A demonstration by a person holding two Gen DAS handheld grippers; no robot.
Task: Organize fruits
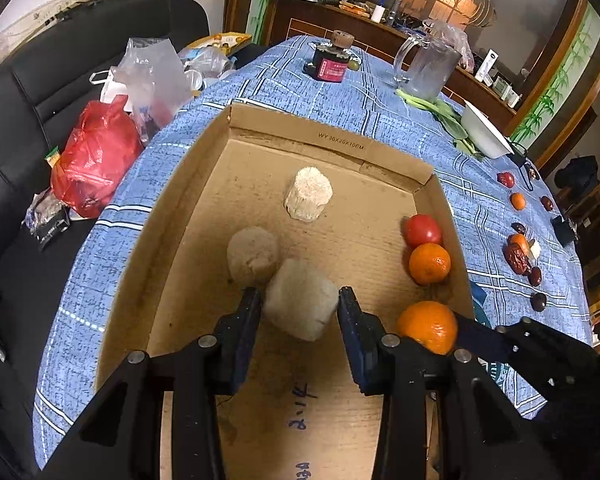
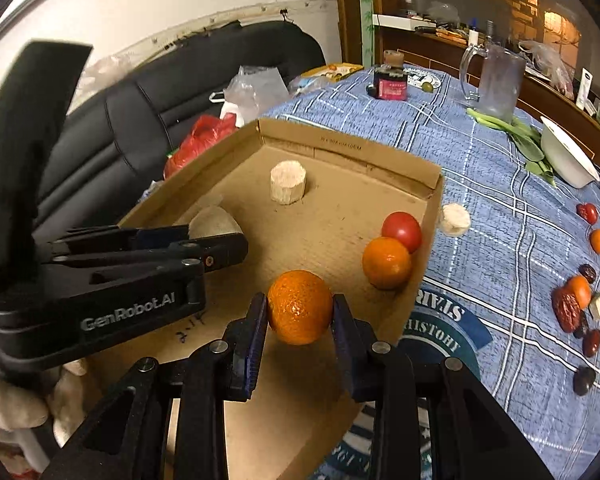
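A shallow cardboard box [image 1: 328, 136] [image 2: 340, 148] lies on the blue checked tablecloth. My left gripper [image 1: 300, 300] is shut on a pale rough chunk [image 1: 302, 300] over the box floor. Two more pale chunks [image 1: 252, 254] [image 1: 309, 194] sit in the box. My right gripper [image 2: 300, 308] is shut on an orange [image 2: 300, 306] above the box's right side; that orange shows in the left wrist view [image 1: 428, 326]. A second orange [image 2: 386, 262] [image 1: 429, 263] and a tomato [image 2: 402, 230] [image 1: 422, 230] rest against the right wall.
Right of the box lie red dates [image 2: 566, 312], small oranges [image 2: 598, 240] and a pale chunk [image 2: 454, 220]. A white dish [image 2: 566, 158], greens, a glass jug [image 2: 496, 80] and a dark jar [image 2: 390, 78] stand farther back. Plastic bags [image 1: 96, 160] lie on the black sofa at left.
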